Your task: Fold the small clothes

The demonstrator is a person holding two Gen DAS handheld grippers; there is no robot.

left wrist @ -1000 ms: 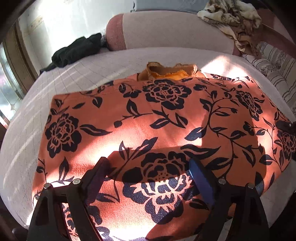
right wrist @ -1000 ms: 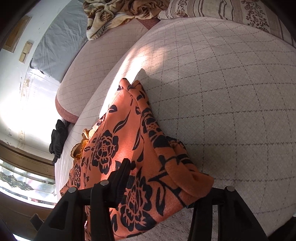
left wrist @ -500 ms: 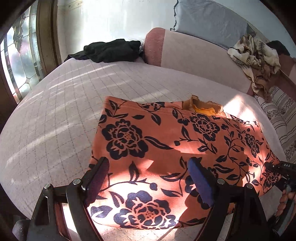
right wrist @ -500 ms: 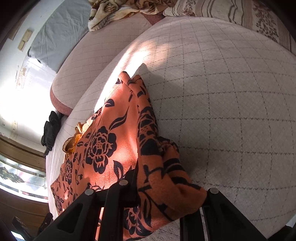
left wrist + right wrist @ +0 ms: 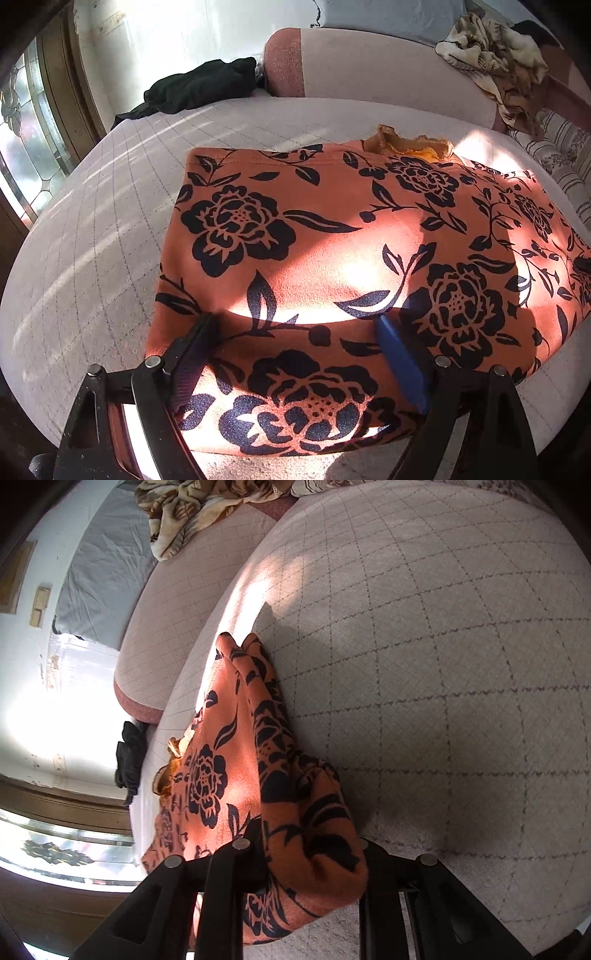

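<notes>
Swung nearer, left gripper (image 5: pixel 295 339) spread over the crosswise floral garment (image 5: pixel 351 258); right gripper (image 5: pixel 306 853) pinches its end.

You are looking at an orange garment (image 5: pixel 332 258) printed with black roses and leaves, a mustard-yellow cloth (image 5: pixel 413 146) behind it, a pale grid-quilted mattress (image 5: pixel 443 664), a black garment (image 5: pixel 199 88), and a brown-and-cream patterned blanket (image 5: pixel 495 48).
</notes>
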